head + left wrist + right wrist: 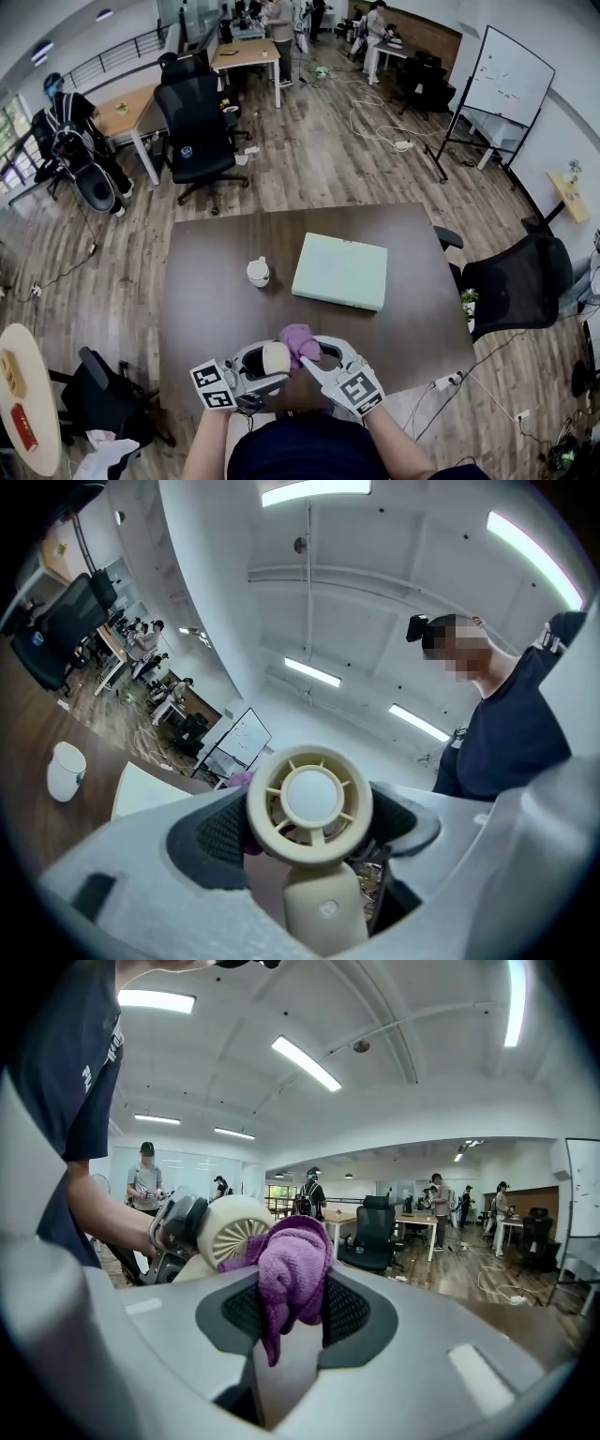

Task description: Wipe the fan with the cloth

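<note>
The left tool (314,819) is clamping the small cream plastic fan (312,797) by its round grilled head, one pad on each side of the rim. The fan's stubby handle is running back from the head toward this tool's body. The right tool (286,1309) is clenching a bunched purple terry cloth (292,1265), whose folds are spilling out over and ahead of the jaws.

Both tools are hovering close together above the near edge of the dark brown wooden surface (216,281), the fan lying between their tips.

From the right tool, the fan is sitting just ahead and to the left, its slatted face turning toward the cloth. The cloth's leading fold is appearing to touch the head's rim; contact cannot be told for certain.

Judgement: wiping is under way. The right hand is the working one, sweeping across the grille, while the left is serving as the holder.
</note>
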